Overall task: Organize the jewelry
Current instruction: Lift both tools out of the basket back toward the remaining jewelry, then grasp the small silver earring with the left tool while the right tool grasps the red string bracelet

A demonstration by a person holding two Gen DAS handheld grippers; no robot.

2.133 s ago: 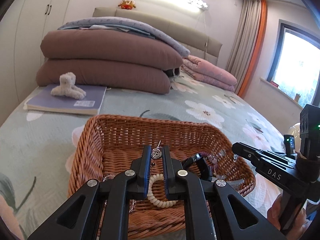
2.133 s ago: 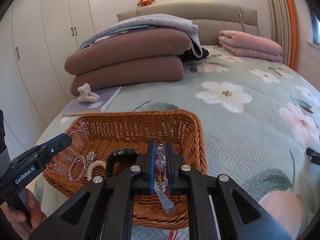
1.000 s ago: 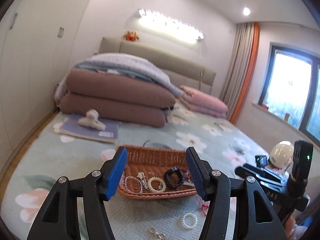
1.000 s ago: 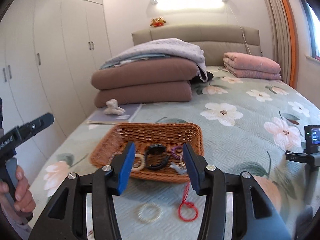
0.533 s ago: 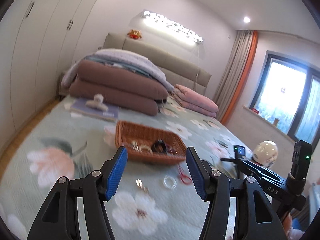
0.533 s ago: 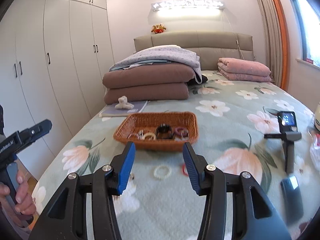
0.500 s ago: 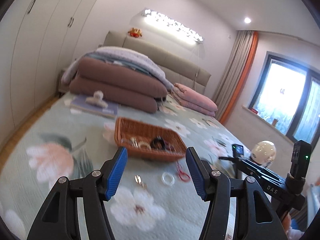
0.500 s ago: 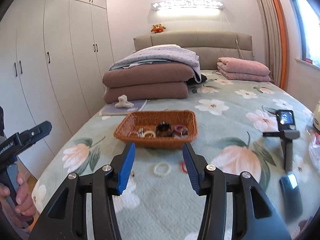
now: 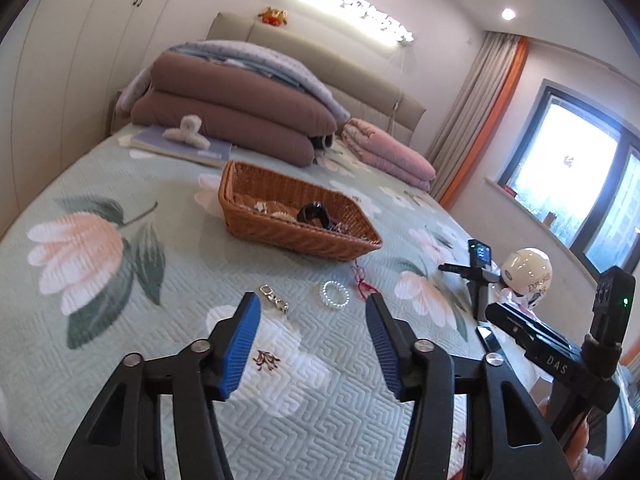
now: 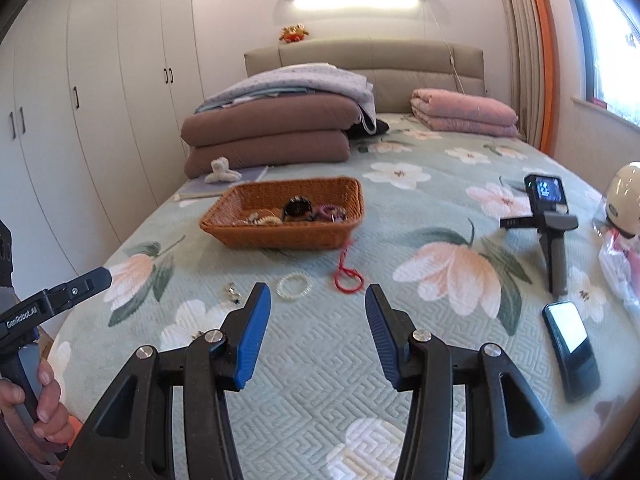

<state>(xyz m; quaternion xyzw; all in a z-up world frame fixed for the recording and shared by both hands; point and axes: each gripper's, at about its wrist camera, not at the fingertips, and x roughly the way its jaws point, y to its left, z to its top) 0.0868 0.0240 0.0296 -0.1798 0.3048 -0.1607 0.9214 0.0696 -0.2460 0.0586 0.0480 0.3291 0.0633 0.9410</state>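
Observation:
A wicker basket point(image 9: 276, 232) point(image 10: 288, 236) sits on the bed and holds a black watch point(image 10: 297, 206), a purple bracelet point(image 10: 326, 212) and other pieces. On the bedspread in front of it lie a white bead bracelet point(image 9: 336, 291) point(image 10: 295, 286), a red cord point(image 9: 362, 280) point(image 10: 347, 276) and a small metal piece point(image 9: 274, 300) point(image 10: 233, 293). My left gripper point(image 9: 312, 316) is open and empty, well short of these. My right gripper point(image 10: 318, 304) is open and empty, above the bedspread near the bracelet.
Folded brown quilts point(image 10: 272, 136), a pink blanket point(image 10: 464, 116) and a notebook with a plush hair clip point(image 9: 188, 130) lie at the head of the bed. A camera on a handle point(image 10: 548, 216), a phone point(image 10: 572, 344) and a white helmet point(image 9: 526, 270) lie at the right.
Both grippers let go of jewelry in the basket, opened and drew back far from it. The loose pieces on the bedspread have come into view.

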